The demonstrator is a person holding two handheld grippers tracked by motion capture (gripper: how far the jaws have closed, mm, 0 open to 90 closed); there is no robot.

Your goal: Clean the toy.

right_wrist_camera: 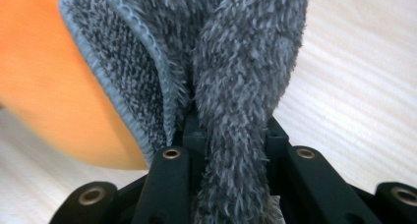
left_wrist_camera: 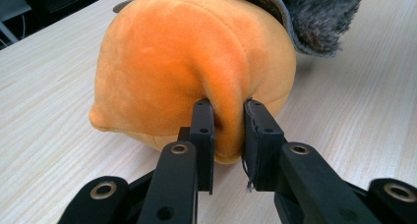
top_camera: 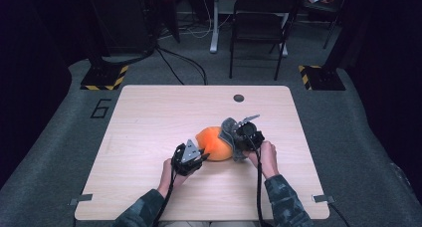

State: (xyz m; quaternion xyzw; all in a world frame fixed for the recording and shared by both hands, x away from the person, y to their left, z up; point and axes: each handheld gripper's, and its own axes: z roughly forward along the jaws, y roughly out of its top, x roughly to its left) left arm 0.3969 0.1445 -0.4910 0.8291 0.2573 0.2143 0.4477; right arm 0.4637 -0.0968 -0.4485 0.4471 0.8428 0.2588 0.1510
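An orange plush toy lies near the middle of the wooden table, with a fuzzy grey cloth draped against its right side. My left gripper comes from the lower left and is shut on a pinched fold of the orange plush. My right gripper is at the toy's right and is shut on a bunched strip of the grey cloth. The orange plush bulges at the left of the right gripper view, behind the cloth's stitched edge.
A small round dark hole sits near the table's far edge. Beyond the table stand a dark chair and floor stands with yellow-black striped bases. Cables trail from both grippers toward the front edge.
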